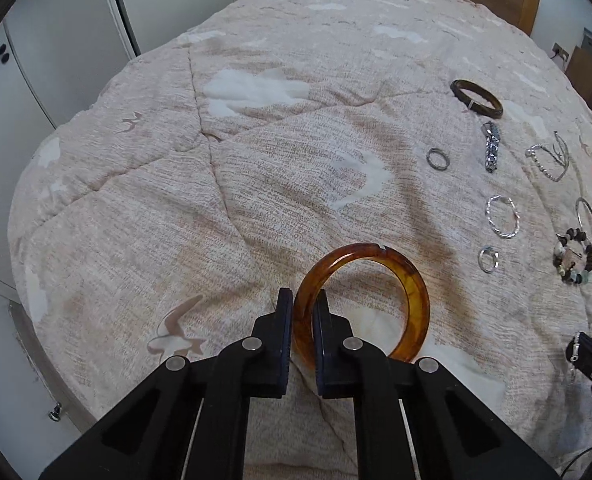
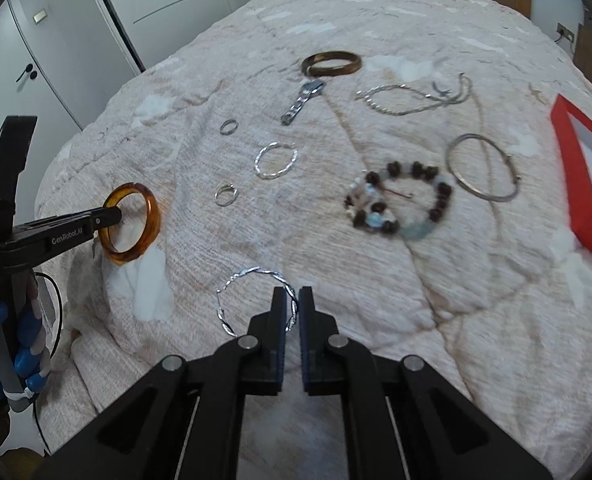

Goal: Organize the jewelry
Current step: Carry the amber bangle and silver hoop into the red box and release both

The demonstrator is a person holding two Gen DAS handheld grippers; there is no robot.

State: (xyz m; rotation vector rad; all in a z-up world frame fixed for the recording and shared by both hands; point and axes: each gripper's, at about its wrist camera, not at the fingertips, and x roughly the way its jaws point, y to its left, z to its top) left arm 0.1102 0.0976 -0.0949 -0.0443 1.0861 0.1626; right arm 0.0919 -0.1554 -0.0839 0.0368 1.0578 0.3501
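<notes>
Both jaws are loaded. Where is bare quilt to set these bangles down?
Open quilt lies left of the small ring and amber bangle, toward the wardrobe. Crowded on the right: twisted hoop, beaded bracelet, thin bangle and red box.

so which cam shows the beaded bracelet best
The right wrist view: the beaded bracelet lies whole near mid-frame on the quilt, dark and pale beads distinct. In the left wrist view it sits small and distorted at the right edge.
</notes>
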